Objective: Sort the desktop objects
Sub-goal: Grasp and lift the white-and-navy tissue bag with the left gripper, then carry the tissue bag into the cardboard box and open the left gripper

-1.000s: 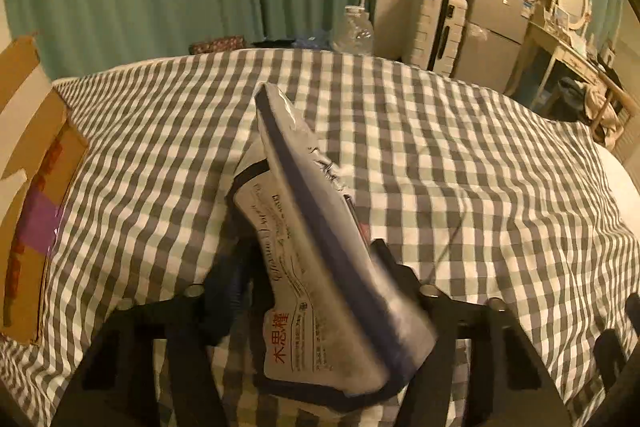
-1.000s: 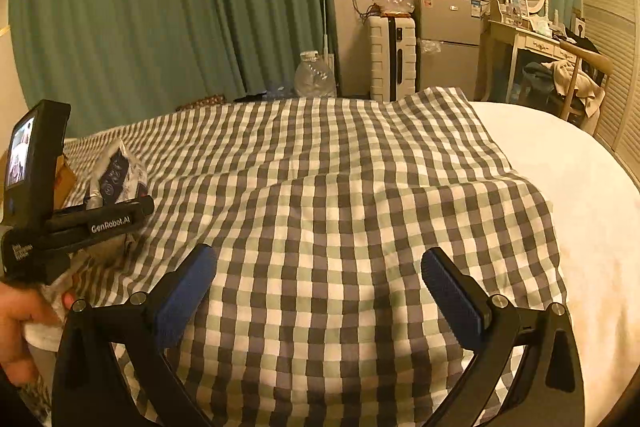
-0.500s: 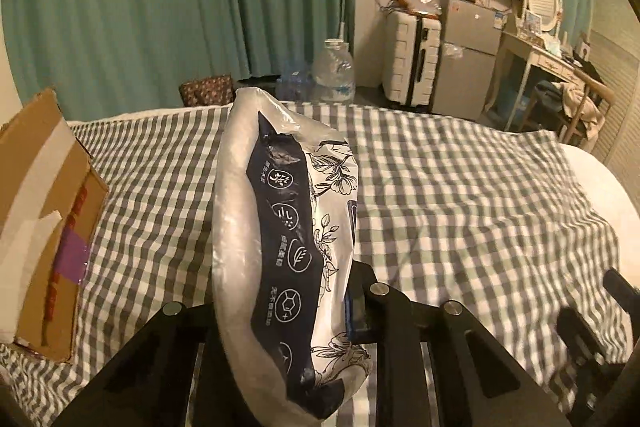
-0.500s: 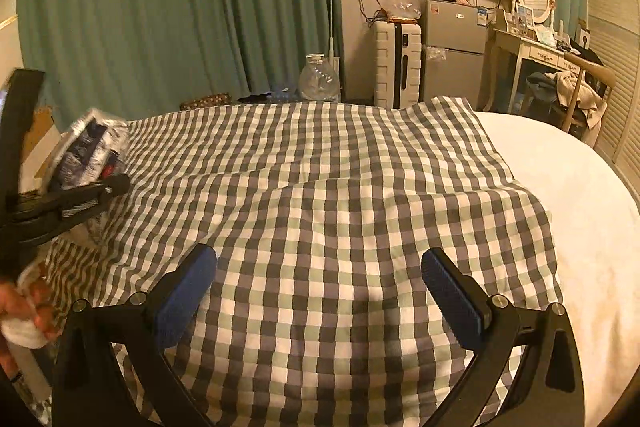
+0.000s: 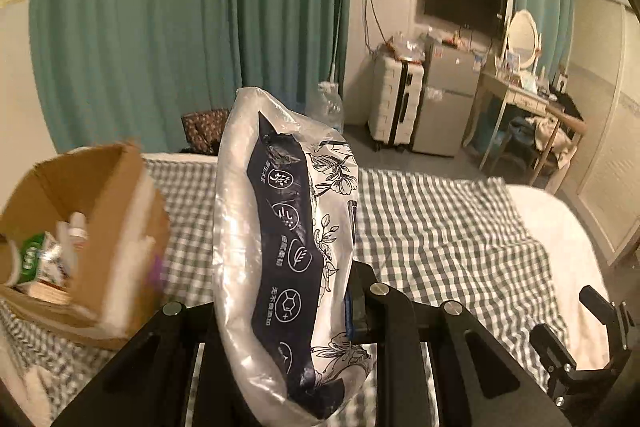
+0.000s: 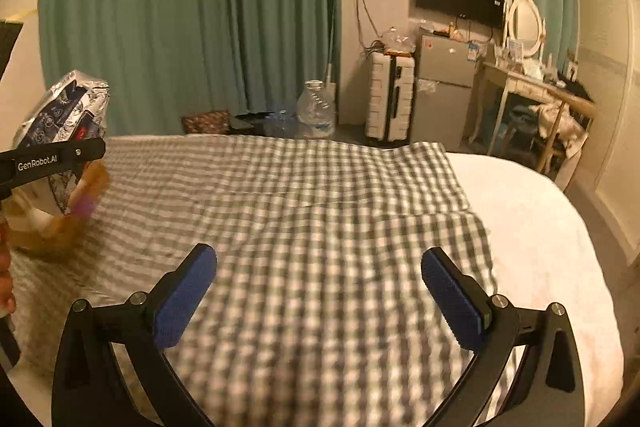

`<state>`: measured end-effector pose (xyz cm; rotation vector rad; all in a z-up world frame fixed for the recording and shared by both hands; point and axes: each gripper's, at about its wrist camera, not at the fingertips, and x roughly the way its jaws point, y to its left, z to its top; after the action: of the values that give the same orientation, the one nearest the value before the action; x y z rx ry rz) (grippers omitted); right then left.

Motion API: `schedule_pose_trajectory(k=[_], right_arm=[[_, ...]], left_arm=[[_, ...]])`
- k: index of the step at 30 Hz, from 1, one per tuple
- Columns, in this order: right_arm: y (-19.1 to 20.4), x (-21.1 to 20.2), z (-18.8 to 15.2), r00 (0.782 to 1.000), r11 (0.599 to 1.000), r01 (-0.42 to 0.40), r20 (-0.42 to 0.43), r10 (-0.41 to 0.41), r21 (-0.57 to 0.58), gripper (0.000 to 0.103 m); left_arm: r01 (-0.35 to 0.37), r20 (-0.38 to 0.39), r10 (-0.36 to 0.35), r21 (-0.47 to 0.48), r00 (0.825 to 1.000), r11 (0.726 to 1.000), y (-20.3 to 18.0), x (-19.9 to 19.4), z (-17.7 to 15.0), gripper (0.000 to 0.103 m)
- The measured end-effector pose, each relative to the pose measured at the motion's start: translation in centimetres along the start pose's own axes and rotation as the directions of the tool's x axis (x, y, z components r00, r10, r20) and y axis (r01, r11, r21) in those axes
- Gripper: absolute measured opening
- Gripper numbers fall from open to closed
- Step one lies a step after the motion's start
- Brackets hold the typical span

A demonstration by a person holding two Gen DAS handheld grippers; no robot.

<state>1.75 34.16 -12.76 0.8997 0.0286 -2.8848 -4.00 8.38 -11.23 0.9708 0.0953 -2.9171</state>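
We see the bed under a checked blanket, a cardboard box at its left. Our left tool clamps a tissue pack above the bed; our right tool hangs wide apart, empty.

Left tool clamped, raised; right tool wide apart.

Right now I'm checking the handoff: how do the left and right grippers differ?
The left gripper is shut on the tissue pack; the right gripper holds nothing. The left's jaws stand close together, the right's wide apart over the checked cloth. Both have black frames and blue pads.
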Motion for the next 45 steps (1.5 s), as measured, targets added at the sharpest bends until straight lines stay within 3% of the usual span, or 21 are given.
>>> schedule_pose_trajectory(k=[8, 14, 21, 25, 27, 28, 29, 31, 33, 37, 45], right_arm=[[7.6, -7.7, 3.6, 0.994, 0.988, -0.002, 0.107, 0.018, -0.154, 0.103], [13.7, -10.6, 6.6, 0.989, 0.975, -0.007, 0.146, 0.04, -0.22, 0.103], [19.4, -8.4, 7.7, 0.986, 0.976, -0.029, 0.152, 0.063, -0.214, 0.103], [21.6, -5.0, 7.7, 0.992, 0.983, -0.072, 0.088, 0.088, -0.166, 0.103], [22.4, -3.8, 7.7, 0.993, 0.982, -0.083, 0.065, 0.096, -0.169, 0.103], [22.8, -3.2, 7.6, 0.994, 0.982, -0.081, 0.061, 0.093, -0.173, 0.103], [23.0, -2.6, 7.5, 0.994, 0.981, -0.081, 0.054, 0.092, -0.176, 0.103], [23.3, -1.7, 7.4, 0.995, 0.982, -0.087, 0.038, 0.095, -0.168, 0.103], [23.3, -1.2, 7.2, 0.995, 0.984, -0.094, 0.028, 0.099, -0.153, 0.103], [22.8, -1.0, 6.7, 0.997, 0.987, -0.075, 0.012, 0.078, -0.142, 0.103], [21.6, -2.6, 6.1, 0.999, 0.989, -0.049, 0.015, 0.052, -0.137, 0.103]], left_arm=[[-0.089, 0.067, 0.09, -0.016, 0.994, 0.996, 8.9, -7.2, 1.1, 0.021], [-0.135, 0.035, 0.139, -0.103, 0.99, 0.985, 17.1, -7.5, 1.3, 0.021], [-0.162, -0.007, 0.162, -0.144, 0.987, 0.976, 22.9, -3.8, 0.5, 0.021], [-0.164, -0.029, 0.162, -0.127, 0.986, 0.978, 24.0, -1.6, -0.3, 0.021], [-0.169, -0.039, 0.165, -0.108, 0.985, 0.98, 24.0, -0.5, -0.4, 0.027], [-0.173, -0.041, 0.169, -0.101, 0.985, 0.98, 24.0, -0.2, -0.4, 0.043], [-0.183, -0.043, 0.179, -0.093, 0.983, 0.979, 23.9, 0.1, -0.4, 0.076], [-0.224, -0.026, 0.222, -0.09, 0.975, 0.97, 23.7, 0.3, -0.5, 0.102], [-0.243, 0.023, 0.247, -0.1, 0.969, 0.965, 23.3, -0.3, -0.9, 0.102], [-0.231, 0.002, 0.232, -0.082, 0.973, 0.969, 22.5, -1.2, -1.2, 0.103], [-0.199, 0.034, 0.203, -0.105, 0.979, 0.974, 20.6, -3.9, -1.3, 0.103]])
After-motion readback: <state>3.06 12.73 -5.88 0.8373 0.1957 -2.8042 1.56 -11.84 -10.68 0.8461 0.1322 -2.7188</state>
